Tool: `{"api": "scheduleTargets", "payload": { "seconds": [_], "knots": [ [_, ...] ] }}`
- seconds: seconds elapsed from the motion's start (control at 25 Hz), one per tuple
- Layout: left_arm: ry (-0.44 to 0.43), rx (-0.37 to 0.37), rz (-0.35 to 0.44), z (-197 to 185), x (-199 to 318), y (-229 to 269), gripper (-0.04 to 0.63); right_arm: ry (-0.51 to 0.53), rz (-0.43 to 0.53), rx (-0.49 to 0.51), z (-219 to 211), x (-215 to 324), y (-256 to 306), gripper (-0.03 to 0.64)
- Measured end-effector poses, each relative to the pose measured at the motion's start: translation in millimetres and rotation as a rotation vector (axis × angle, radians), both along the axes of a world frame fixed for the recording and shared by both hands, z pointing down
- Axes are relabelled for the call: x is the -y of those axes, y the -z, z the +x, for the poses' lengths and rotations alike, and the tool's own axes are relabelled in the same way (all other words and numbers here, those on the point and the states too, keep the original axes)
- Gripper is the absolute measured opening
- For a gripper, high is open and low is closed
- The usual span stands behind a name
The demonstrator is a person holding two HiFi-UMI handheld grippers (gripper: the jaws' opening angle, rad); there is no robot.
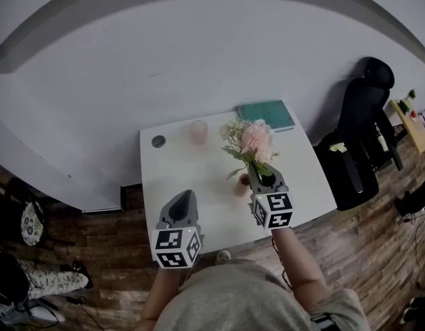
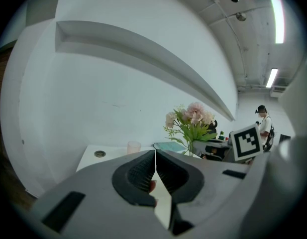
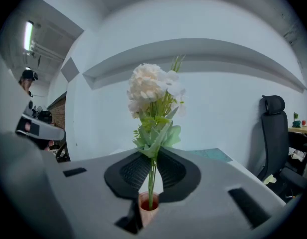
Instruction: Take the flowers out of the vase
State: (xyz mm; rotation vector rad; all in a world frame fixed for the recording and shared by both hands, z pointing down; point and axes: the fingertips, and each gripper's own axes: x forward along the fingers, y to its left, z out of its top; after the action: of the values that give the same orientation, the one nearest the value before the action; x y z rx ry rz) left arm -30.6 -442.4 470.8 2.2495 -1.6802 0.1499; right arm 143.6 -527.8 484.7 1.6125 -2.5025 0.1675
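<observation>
We saw pale pink and cream flowers (image 3: 152, 91) with green leaves, their stems pinched in the right claw (image 3: 152, 159) above the worktop (image 1: 191, 178), stem ends inside the small pink vase (image 3: 148, 209); a pale cup (image 1: 198, 131) stood apart; the left claw (image 2: 154, 169) was pressed together, empty

A white table (image 1: 198, 185) sits mid-frame against a white wall. Flowers (image 1: 252, 140) rise right of centre above a small vase (image 1: 242, 183). The right gripper (image 1: 262, 176) meets their stems just above the vase. The left gripper (image 1: 187, 197) hangs over the table's lower left, apart from them. A pink cup (image 1: 198, 131), green book (image 1: 266, 115) and dark disc (image 1: 158, 141) line the table's upper edge. A black chair (image 1: 364, 116) stands at right.
</observation>
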Motion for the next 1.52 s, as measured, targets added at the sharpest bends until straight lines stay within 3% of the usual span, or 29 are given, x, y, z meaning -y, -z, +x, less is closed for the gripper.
{"api": "scheduleTargets", "payload": {
  "seconds": [0.92,1.52],
  "knots": [
    [-0.046,0.007,0.004,-34,-91,19,0.008,-0.093,0.201,0.011,-12,-51,107,0.034],
    [-0.096,0.012,0.034,-51,-164,24,0.008,-0.109,0.238,0.015,-40,-147,119,0.034]
  ]
}}
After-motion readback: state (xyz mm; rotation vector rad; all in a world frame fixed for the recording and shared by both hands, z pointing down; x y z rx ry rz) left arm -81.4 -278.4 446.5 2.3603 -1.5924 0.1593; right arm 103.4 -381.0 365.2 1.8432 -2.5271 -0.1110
